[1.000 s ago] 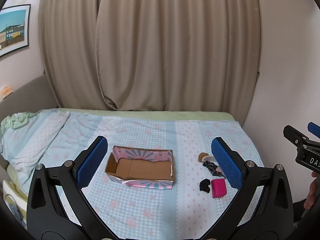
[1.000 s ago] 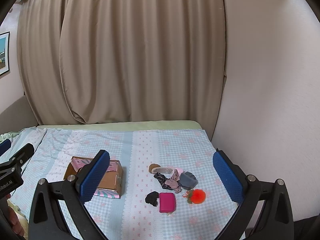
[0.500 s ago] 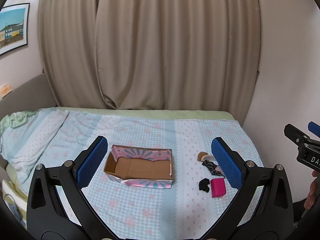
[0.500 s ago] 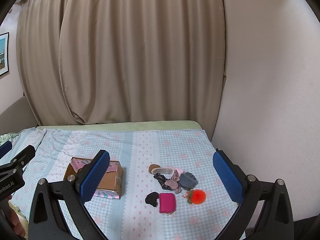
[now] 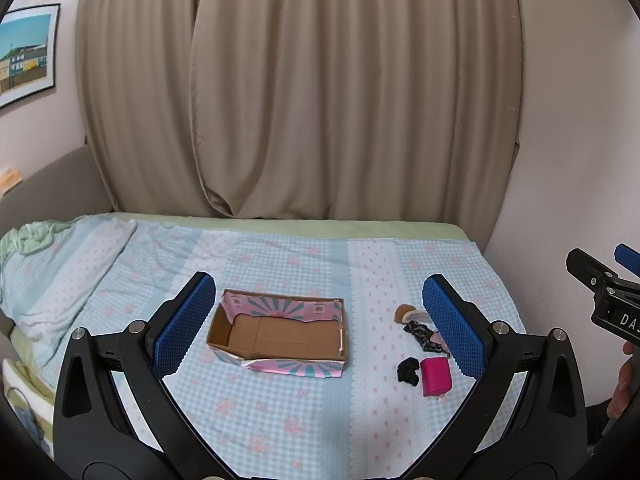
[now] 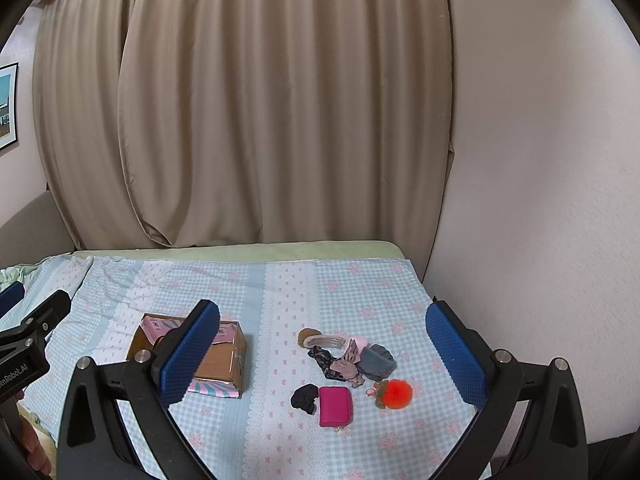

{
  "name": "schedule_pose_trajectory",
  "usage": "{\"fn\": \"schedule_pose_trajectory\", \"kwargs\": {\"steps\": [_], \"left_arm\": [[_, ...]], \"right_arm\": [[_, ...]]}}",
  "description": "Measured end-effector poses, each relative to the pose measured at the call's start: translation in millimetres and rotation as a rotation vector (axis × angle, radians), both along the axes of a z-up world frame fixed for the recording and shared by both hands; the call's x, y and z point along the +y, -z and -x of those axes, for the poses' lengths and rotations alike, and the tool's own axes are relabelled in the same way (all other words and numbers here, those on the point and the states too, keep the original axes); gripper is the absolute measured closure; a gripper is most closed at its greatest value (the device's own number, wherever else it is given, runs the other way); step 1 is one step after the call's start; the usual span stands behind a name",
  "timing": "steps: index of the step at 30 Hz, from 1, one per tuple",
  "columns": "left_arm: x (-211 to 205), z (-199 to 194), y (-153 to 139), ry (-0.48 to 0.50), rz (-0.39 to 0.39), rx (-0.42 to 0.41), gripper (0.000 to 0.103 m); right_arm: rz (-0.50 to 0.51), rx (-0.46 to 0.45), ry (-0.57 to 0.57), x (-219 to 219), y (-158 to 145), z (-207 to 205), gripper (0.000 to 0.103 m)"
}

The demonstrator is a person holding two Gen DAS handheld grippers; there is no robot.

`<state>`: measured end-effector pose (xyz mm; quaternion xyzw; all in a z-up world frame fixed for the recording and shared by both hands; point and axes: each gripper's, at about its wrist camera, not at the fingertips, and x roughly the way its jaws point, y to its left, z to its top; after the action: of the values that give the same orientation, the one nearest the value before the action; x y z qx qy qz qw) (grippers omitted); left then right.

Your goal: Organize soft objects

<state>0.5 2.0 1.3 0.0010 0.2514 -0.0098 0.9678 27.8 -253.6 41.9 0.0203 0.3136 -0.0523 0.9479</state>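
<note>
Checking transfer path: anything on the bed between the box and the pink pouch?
Only a black scrunchie, beside the pouch; otherwise bare sheet to the box, per right wrist view.

Box (image 5: 280,336) left of soft items (image 6: 344,364)

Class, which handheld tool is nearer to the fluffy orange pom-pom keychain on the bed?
Right. The right tool hangs above the small items, the fluffy orange pom-pom keychain between its fingers; the left tool frames the cardboard box.

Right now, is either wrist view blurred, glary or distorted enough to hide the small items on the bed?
Left wrist view: sharp, evenly lit, strong fisheye bending; the left gripper finger hides part of the pile. Right wrist view: equally sharp, no glare; magenta pouch, orange pompom and cardboard box read clearly.
</note>
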Motion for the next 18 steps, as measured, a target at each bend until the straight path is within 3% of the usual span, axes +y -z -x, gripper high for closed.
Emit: {"fn": "schedule_pose_trajectory", "kwargs": {"steps": [18], "left_arm": [[0.3,-0.3,-0.4,0.001,0.001,0.001,0.000]], "right_arm": [[0.000,-0.001,-0.002,0.8,-0.7,-2.4,0.000]]}}
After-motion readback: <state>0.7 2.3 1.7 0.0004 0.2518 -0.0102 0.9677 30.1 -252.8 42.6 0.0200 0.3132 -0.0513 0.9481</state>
